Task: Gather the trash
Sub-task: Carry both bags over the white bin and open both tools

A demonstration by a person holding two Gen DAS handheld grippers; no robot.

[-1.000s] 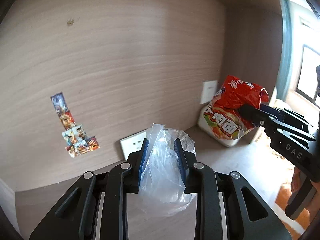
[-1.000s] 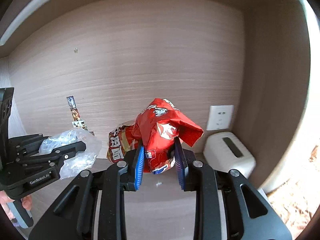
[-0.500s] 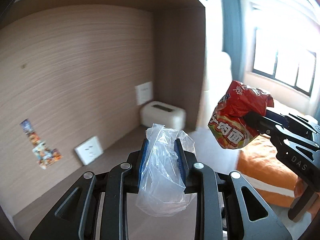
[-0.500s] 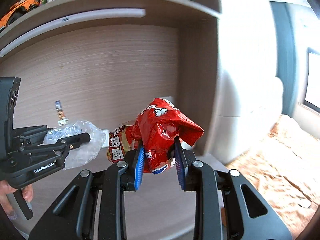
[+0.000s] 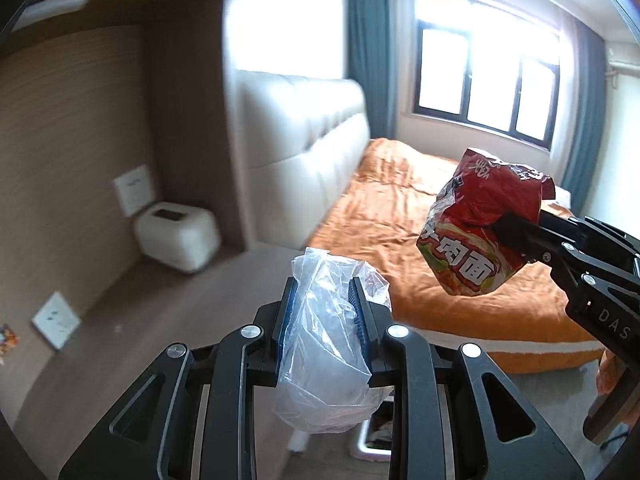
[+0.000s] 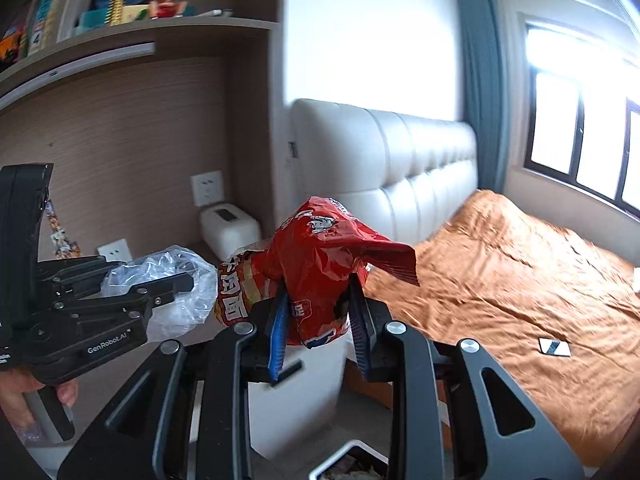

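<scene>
My left gripper (image 5: pixel 323 296) is shut on a crumpled clear plastic bag (image 5: pixel 324 356), which hangs down between its blue pads. In the right wrist view the same bag (image 6: pixel 168 280) shows at the left, held by that gripper (image 6: pixel 188 280). My right gripper (image 6: pixel 318 300) is shut on a crumpled red noodle wrapper (image 6: pixel 316 264). That red wrapper (image 5: pixel 480 224) also appears at the right of the left wrist view, pinched in the right gripper (image 5: pixel 504 224). Both are held in the air, side by side, above the desk edge. A white bin rim (image 6: pixel 340 460) shows below.
A wooden desk (image 5: pixel 168 300) with a white box (image 5: pixel 178 236) and wall sockets (image 5: pixel 132 188) lies to the left. A bed with an orange cover (image 6: pixel 520 280) and white padded headboard (image 6: pixel 400 168) fills the right. A shelf (image 6: pixel 132 28) with books hangs above. A hand (image 6: pixel 16 396) grips the left handle.
Both grippers have swung right, away from the desk wall, toward the bed and window. Each keeps its hold; the bin's rim has come into view below.
</scene>
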